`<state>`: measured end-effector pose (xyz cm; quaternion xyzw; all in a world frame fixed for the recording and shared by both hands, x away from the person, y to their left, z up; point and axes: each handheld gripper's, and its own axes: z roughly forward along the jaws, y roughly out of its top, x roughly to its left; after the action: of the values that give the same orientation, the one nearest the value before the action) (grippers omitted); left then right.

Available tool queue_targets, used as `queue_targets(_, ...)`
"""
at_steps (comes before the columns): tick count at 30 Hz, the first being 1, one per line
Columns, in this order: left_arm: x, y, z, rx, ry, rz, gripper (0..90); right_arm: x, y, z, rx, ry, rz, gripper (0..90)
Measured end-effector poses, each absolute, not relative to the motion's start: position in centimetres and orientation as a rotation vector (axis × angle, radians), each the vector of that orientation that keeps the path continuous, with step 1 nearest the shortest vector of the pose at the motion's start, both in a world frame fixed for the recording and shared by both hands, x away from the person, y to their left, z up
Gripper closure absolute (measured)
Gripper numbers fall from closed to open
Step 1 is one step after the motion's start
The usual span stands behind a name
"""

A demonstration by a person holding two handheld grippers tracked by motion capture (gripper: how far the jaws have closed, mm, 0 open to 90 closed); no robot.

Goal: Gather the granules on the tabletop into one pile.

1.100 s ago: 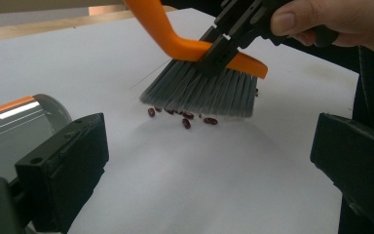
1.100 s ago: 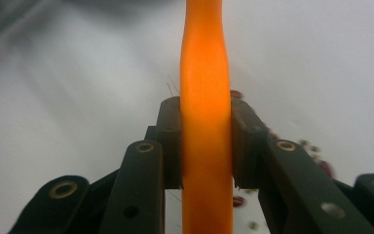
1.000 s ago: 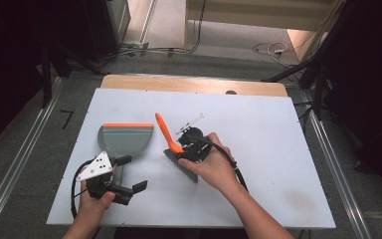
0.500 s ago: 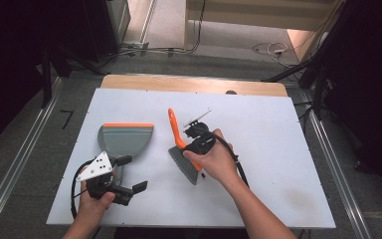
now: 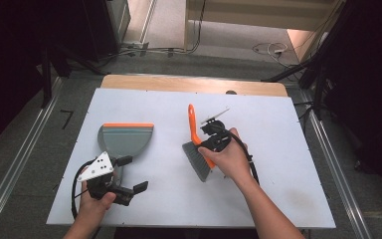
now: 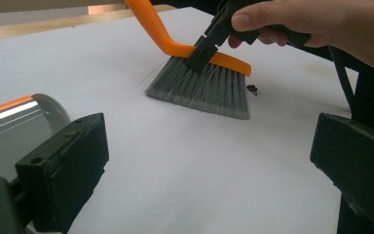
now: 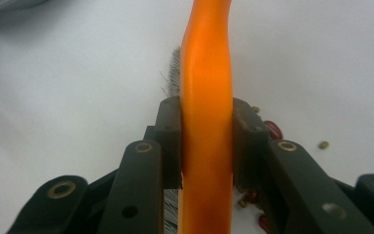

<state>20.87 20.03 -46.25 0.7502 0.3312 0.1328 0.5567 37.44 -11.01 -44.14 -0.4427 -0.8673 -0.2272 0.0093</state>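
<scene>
Brush: your right gripper (image 5: 210, 141) is clamped on the orange brush (image 5: 195, 144), jaws pressed to both sides of its back, bristles on the white table (image 5: 278, 149).
Beans: small red and yellowish beans (image 7: 272, 129) lie loose just beside the bristles, on the side away from the pan. None swept yet, by my read.
Dustpan: the grey dustpan (image 5: 127, 139) sits at nine o'clock from the brush, well apart, and looks bare inside.
Left tool: your left gripper (image 5: 124, 175) rests at the pan's six o'clock, jaws wide, holding nothing.
Remaining: steady the pan, sweep the beans across.
</scene>
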Motion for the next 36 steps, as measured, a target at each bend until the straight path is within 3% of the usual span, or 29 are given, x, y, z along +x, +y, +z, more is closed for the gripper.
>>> queue_targets(36,20.9,19.9,-46.3,1.776,0.786,0.312,1.3,39.3,-18.5,-44.4,-1.634,-2.627,-0.706,67.2)
